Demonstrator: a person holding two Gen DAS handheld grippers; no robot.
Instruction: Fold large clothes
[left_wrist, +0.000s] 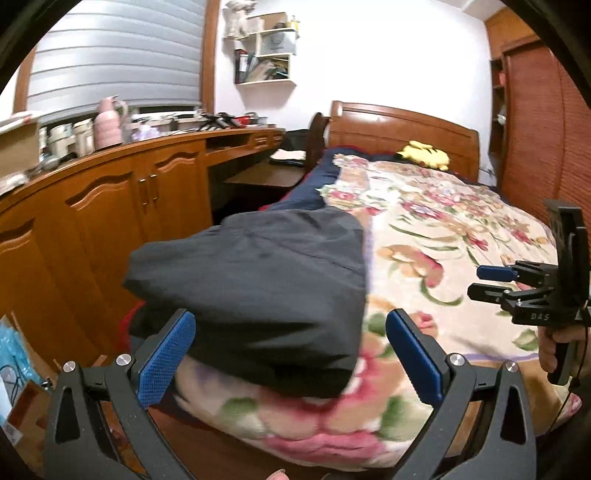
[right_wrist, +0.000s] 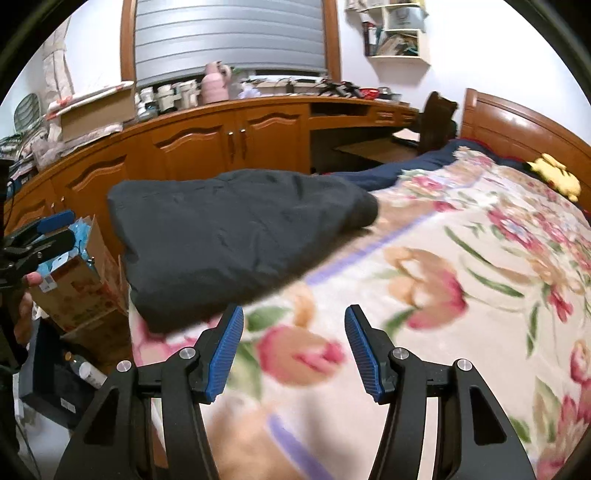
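One folded dark garment (left_wrist: 255, 288) on the blanket (left_wrist: 436, 221) — two grippers (both spread).

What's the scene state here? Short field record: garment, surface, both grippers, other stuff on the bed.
garment: dark garment, bunched in a folded heap at the bed's near corner
surface: floral blanket covering the bed
left gripper: open, nothing held, aimed at the garment's near edge
right gripper: open, nothing held, over bare blanket to the right of the garment
contact: neither gripper visibly touches the cloth
other: yellow plush toy by the wooden headboard
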